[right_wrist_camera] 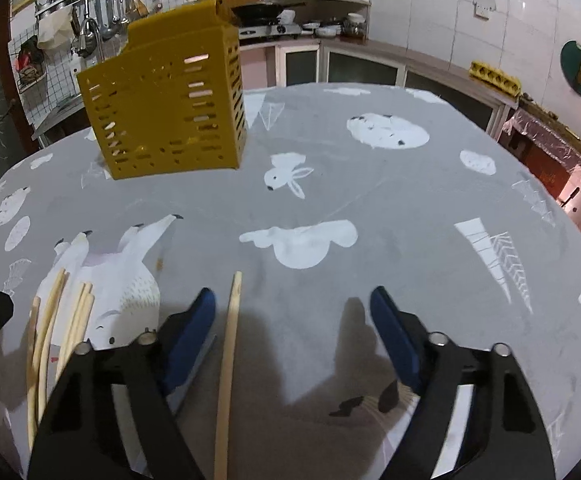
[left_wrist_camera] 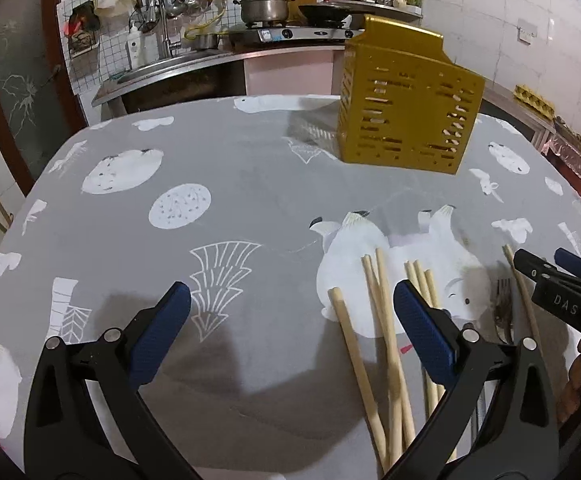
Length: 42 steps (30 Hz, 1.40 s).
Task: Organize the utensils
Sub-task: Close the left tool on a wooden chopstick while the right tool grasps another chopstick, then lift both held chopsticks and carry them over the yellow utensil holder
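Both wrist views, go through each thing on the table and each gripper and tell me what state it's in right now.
Yellow holder: upright on the table.
Chopstick bundle: lying flat, loose, ungripped.
Single chopstick: lying flat between the right gripper's fingers, not clamped.
Fork: lying flat beside the chopsticks.
Left gripper: open, holding nothing.
Right gripper: open, holding nothing.
Tablecloth: spread flat.

Mustard, grey and pale wood

Mustard-yellow slotted plastic utensil holder; grey tablecloth printed with white animals; pale wooden chopsticks.
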Available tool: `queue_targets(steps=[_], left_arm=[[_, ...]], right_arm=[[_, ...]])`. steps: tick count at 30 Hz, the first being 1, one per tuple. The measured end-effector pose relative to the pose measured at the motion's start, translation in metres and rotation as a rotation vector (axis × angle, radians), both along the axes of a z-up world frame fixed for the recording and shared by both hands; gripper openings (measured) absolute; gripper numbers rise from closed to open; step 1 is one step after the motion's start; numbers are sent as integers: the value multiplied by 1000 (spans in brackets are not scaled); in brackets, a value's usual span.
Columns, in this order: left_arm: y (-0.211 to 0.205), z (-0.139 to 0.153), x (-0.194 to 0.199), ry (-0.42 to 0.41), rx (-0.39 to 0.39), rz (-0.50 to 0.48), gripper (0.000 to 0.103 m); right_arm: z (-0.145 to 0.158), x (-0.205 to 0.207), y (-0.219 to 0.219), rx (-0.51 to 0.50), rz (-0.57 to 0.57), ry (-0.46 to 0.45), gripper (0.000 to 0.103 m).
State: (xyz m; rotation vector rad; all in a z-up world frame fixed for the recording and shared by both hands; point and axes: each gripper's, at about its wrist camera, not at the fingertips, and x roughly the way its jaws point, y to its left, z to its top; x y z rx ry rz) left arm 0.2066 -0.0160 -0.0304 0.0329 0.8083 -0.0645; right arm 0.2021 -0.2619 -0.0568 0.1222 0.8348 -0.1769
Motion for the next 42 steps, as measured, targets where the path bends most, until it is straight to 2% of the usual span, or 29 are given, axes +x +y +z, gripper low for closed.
queue_targets(steps=[3,5,9,12,14,16,21,27,31,36,42], left_arm=[[2,-4,4,23,-28,2,91],[1,-9,7,35,-23,9,90],[-4,-24,13,111,-37,-22,69],[-9,-27,12,109,-9,-22,68],[-9,-27,12,113,-19,-21,65],[-9,-27,13,121,-27,-17,55],[-11,-25,17,153,-34,-21,37],[-20,-25,25,190,-21,-47,11],[-25,-25,30,197,-1,-61,8],[-20,-21,35,195,-40,-58,7],[-15,3,35,127,-74,-49,6]], right_arm=[[-4,5,3,5,15,14,68],[-6,9,6,9,25,24,61],[-8,10,9,-1,33,27,52],[-9,10,9,5,37,24,47],[-9,11,8,13,37,22,44],[-9,12,8,15,39,23,41],[-6,17,13,12,48,38,24],[-6,18,16,3,59,52,13],[-4,19,10,39,63,54,8],[3,16,4,62,61,25,6],[26,12,-2,83,57,-47,6]])
